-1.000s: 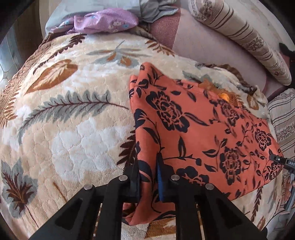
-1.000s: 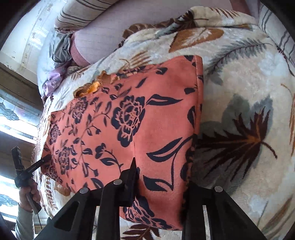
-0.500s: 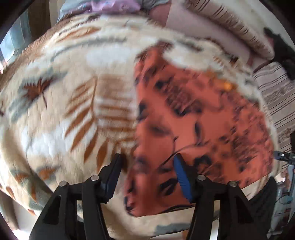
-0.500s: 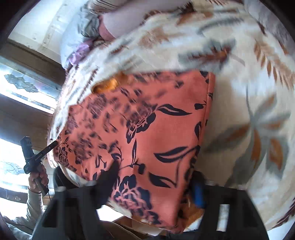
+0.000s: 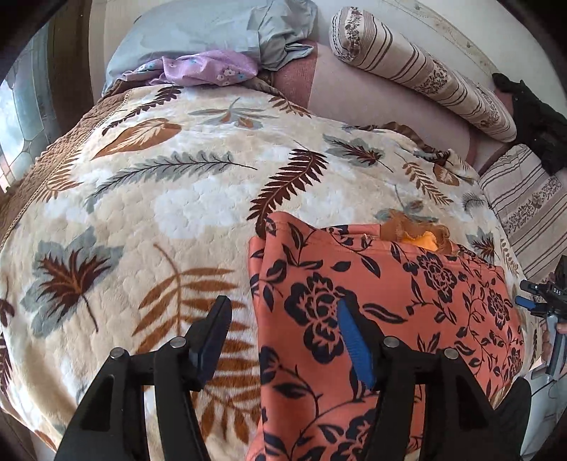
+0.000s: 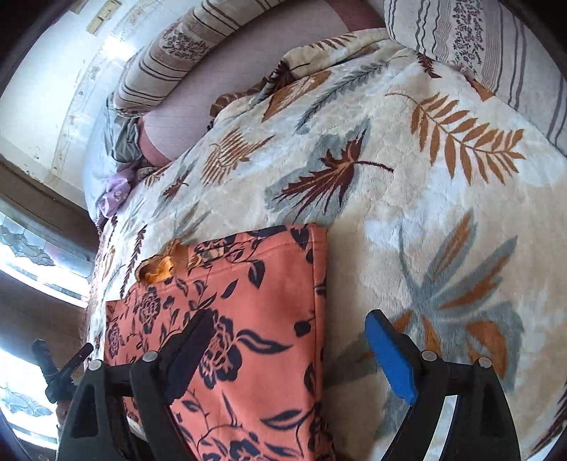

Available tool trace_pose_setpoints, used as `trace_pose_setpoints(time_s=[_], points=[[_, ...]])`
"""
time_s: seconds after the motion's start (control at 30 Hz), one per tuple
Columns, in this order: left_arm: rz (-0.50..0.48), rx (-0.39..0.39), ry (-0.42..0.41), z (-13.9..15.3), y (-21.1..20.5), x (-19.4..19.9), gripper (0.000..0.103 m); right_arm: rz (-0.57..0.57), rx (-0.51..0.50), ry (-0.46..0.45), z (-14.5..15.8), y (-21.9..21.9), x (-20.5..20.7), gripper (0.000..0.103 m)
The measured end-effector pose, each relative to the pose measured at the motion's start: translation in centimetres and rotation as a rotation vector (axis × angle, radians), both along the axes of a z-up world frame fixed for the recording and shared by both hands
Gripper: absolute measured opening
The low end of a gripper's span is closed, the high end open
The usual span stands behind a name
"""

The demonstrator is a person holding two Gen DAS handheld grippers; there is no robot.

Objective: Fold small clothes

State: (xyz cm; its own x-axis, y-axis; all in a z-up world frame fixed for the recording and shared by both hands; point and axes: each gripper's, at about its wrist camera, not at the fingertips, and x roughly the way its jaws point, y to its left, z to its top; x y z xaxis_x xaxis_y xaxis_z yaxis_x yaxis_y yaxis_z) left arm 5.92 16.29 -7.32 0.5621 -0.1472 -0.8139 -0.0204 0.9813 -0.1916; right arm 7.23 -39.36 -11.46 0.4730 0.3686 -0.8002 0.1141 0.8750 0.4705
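The orange garment [image 5: 382,312] with its dark navy rose print lies folded flat on the leaf-patterned blanket [image 5: 149,198] that covers the bed, near the blanket's front edge. A scrap of brighter orange-brown cloth [image 5: 418,234] peeks out from under the garment's far edge.

The left gripper [image 5: 283,337] hovers over the garment's left edge with its jaws spread wide and holding nothing; the right gripper [image 6: 287,340] hovers over the garment's right edge, jaws likewise spread and empty.

Only the left wrist view shows, beyond the garment's right side, the other gripper with small white lettering that seems to read "DAS", though it is too small to be sure. That view also shows a black item [image 5: 531,117] at the far right. The right wrist view alone shows a patterned glass window [image 6: 24,244] to the left of the garment.

Far behind the garment lie a lilac floral cloth [image 5: 209,67], a pale blue pillow [image 5: 198,28] and a striped bolster [image 5: 418,71]. A striped cushion [image 6: 496,46] sits to the garment's right.
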Motion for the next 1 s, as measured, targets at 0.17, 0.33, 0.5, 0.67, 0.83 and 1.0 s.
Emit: trace_pose_setpoints(time_s=[0.17,0.33,0.5,0.67,0.83,1.0], points=[[0.017,0.008,0.053,-1.6,0.5,3.8,0.063,0.0,-0.011,0.014,-0.9,0.6,1.8,0.089],[-0.011,0.016,0.038,-1.8,-0.4,5.0,0.062,-0.002,-0.023,0.021,-1.1,0.7,2.0,0.087],[0.0,0.03,0.094,-3.0,-0.6,6.2,0.018,0.003,-0.026,0.046,-1.9,1.0,2.8,0.079],[0.031,0.018,0.055,-2.4,-0.1,5.8,0.004,0.062,-0.119,0.047,-1.6,3.0,3.1,0.02],[0.046,0.016,-0.074,1.2,0.4,3.0,0.004,0.09,-0.26,-0.094,3.5,4.7,1.7,0.008],[0.102,0.052,-0.101,0.5,1.5,2.9,0.003,0.093,-0.324,-0.167,4.9,5.6,2.9,0.008]])
